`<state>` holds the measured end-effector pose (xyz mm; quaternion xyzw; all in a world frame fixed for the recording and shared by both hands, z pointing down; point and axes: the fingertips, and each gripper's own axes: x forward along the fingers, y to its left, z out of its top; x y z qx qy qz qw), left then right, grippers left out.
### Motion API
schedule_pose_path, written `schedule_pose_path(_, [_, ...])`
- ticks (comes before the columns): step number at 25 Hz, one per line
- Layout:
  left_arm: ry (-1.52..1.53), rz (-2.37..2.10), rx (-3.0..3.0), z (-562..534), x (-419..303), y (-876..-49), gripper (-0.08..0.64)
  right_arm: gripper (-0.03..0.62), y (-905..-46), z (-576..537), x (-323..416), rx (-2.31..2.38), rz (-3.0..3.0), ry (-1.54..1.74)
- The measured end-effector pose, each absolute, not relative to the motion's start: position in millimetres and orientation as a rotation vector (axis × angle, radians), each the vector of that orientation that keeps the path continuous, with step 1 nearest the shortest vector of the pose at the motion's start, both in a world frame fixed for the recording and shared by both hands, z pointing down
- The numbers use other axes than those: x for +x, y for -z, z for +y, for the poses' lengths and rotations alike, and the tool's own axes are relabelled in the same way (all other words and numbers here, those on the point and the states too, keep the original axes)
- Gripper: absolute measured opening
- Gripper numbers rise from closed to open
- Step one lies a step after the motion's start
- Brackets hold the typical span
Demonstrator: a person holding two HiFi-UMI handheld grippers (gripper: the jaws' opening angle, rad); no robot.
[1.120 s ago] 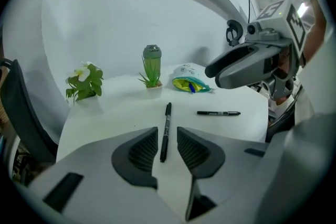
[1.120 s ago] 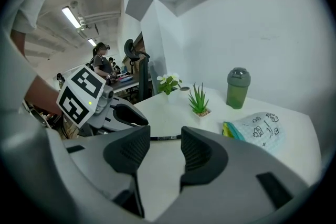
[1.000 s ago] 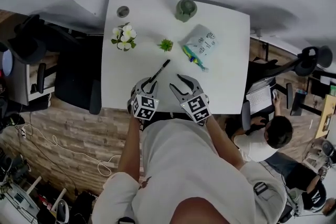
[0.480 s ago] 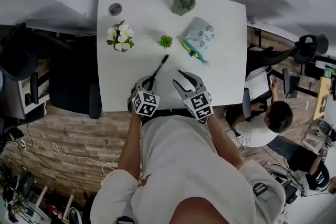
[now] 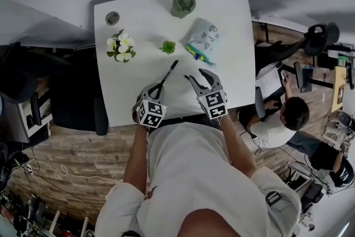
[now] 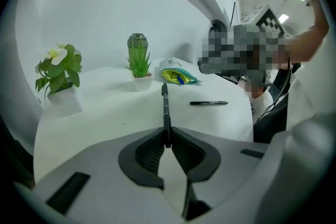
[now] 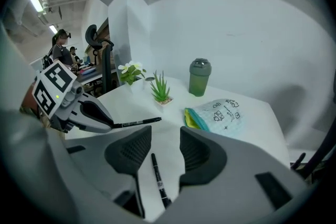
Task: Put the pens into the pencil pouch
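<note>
The left gripper [image 6: 167,136] is clamped on one end of a pen [image 6: 165,106] that sticks out straight ahead. The pencil pouch [image 6: 178,76] lies beyond its tip, slightly to the right, well apart. The right gripper [image 7: 160,150] is closing its jaws over a second pen [image 7: 156,173] on the table [image 5: 138,19] — its long axis runs along the jaws, pads not yet touching.

Black pen [image 6: 166,107], pale doodle-printed pouch [image 5: 203,37]

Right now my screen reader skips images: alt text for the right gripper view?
The right gripper's jaws, apart, are closing with a black pen on the table between them. At left the left gripper holds another pen; a pouch, plant and bottle lie beyond.
</note>
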<state>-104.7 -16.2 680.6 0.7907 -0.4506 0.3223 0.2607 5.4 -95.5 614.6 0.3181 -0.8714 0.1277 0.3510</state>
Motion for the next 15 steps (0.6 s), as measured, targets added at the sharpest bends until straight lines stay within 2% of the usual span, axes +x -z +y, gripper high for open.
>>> schedule_pose_path(12, [-0.900, -1.133, 2.196, -36.0, -80.7, -667.0, 0.037, 0.167, -635.4, -155.1, 34.4, 0.890, -2.144, -0.249])
schedule_pose_path(15, [-0.904, -1.121, 2.195, -40.7, -73.7, -667.8, 0.037, 0.146, -646.2, -166.9, 41.8, 0.880, -2.092, -0.230])
